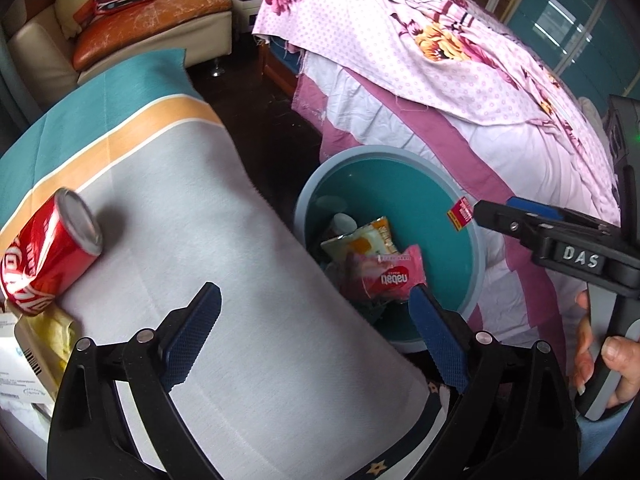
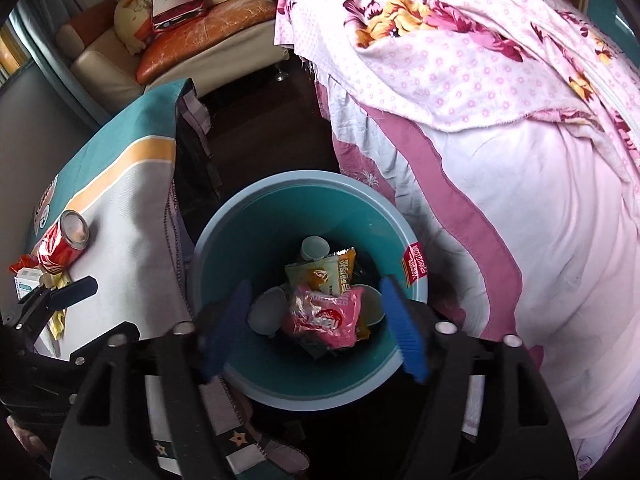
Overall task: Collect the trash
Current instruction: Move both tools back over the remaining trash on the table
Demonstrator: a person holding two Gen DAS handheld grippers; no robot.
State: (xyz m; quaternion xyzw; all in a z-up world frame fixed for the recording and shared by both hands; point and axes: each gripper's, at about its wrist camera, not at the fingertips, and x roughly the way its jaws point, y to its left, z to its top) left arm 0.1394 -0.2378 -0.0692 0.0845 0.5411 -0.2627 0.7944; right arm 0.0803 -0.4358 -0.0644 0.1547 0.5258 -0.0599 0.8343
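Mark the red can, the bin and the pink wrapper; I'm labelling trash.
red can (image 1: 48, 256), left wrist view, its side.
bin (image 2: 224, 216), right wrist view, its rim.
pink wrapper (image 2: 320, 316), right wrist view, its middle.

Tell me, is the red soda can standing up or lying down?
Lying down. The red soda can rests on its side on the grey tablecloth, silver end facing sideways.

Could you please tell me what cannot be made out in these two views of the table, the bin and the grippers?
- Bin bottom: both views, buried under the pink wrapper and other trash.
- Papers and yellow wrapper beside the red can: left wrist view, cut by the frame edge and left gripper.
- Right gripper left finger: right wrist view, blurred.
- Red label on the bin rim: print too small.
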